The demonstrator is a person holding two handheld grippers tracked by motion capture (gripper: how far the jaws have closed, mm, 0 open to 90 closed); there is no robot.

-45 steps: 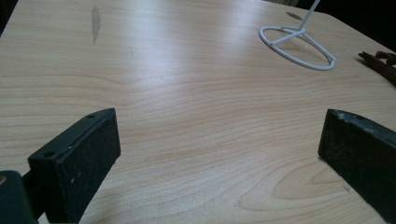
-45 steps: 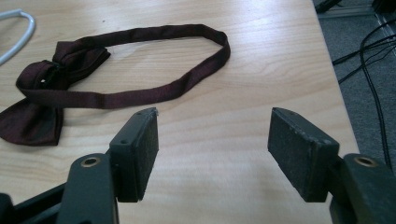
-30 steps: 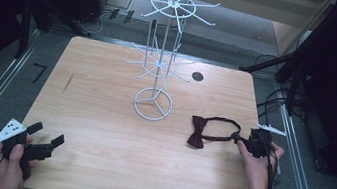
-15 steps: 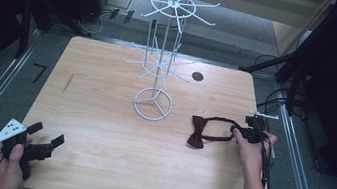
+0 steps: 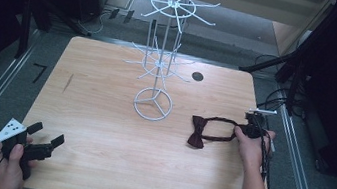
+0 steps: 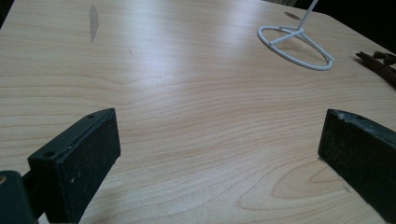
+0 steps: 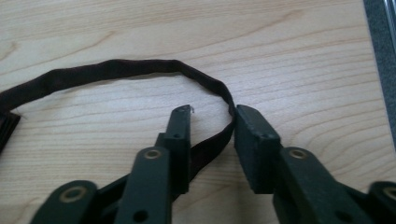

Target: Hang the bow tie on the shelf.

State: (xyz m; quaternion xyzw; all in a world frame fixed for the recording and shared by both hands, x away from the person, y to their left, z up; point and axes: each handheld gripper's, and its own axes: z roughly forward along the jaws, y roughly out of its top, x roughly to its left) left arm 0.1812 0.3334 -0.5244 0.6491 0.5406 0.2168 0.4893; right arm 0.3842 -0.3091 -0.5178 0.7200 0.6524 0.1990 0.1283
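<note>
While the person's left hand [image 5: 12, 162] rests at the near left corner of the wooden table [image 5: 102, 115], the left gripper [image 5: 43, 139] it holds lies low over the bare wood with its two black jaws spread wide, nothing between them; in the left gripper view the pads [image 6: 74, 163] stand far apart at either edge, with plain tabletop in the gap. A grey three-cornered plate [image 5: 8, 130] sits on top of that gripper. Well apart from it, at the right edge of the table, the right hand [image 5: 249, 147] holds the right gripper [image 5: 247, 130] at the loop end of a dark maroon bow tie [image 5: 197, 131], whose bow lies flat on the wood just right of the ring-shaped base of a white wire display stand [image 5: 154, 103]. In the right gripper view the jaws of the right gripper [image 7: 212, 128] are partly closed, a narrow gap left between them, and the neck strap [image 7: 116, 70] of the bow tie curves round and runs down through that gap. The strap touches the inner face of the right-hand jaw, while a sliver of wood shows between it and the other jaw, so it is bracketed but not pinched. The stand rises upright from the middle of the table, its two tiers of wire arms bare.
</note>
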